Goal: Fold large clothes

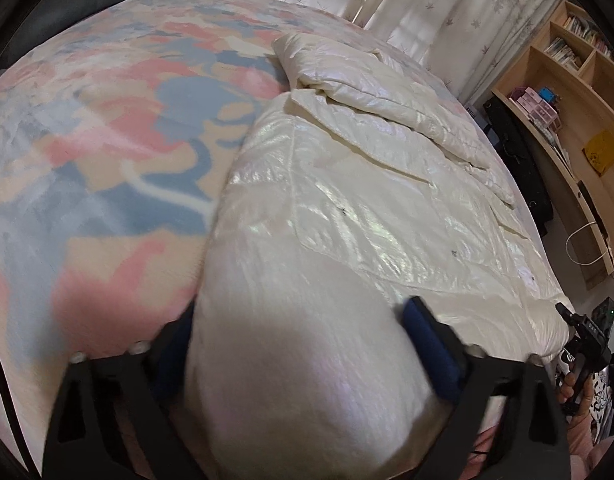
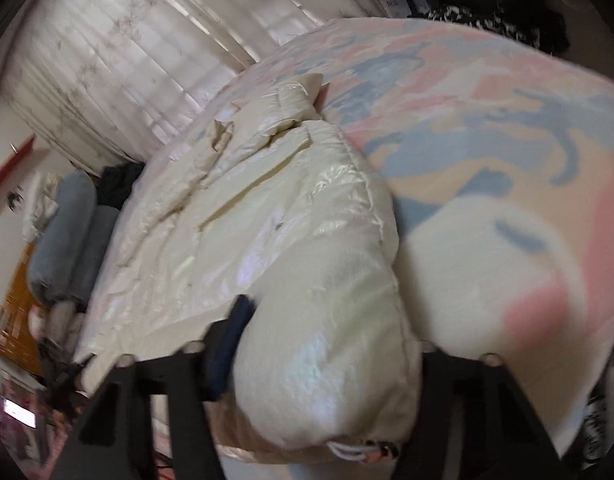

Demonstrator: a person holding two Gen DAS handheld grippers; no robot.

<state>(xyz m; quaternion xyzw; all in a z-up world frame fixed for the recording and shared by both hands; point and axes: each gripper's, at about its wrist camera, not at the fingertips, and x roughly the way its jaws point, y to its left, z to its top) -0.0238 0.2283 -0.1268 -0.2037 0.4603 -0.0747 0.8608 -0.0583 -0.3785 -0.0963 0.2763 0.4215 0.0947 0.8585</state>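
With the cream coat (image 1: 347, 208) spread on the bed (image 1: 107, 140) ahead and its puffy near edge bulging between both pairs of pads, left gripper (image 1: 307, 360) and right gripper (image 2: 331, 344) each seem clamped on it, so I'd pinch deep and lift evenly.

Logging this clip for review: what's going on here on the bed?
A person is folding a cream puffer jacket spread on a bed with a pink and blue patterned blanket. The left gripper and the right gripper each straddle a thick padded bulge at the jacket's near end, its blue pads against the fabric. The far part of the jacket still lies flat and rumpled, so the fold is only starting.
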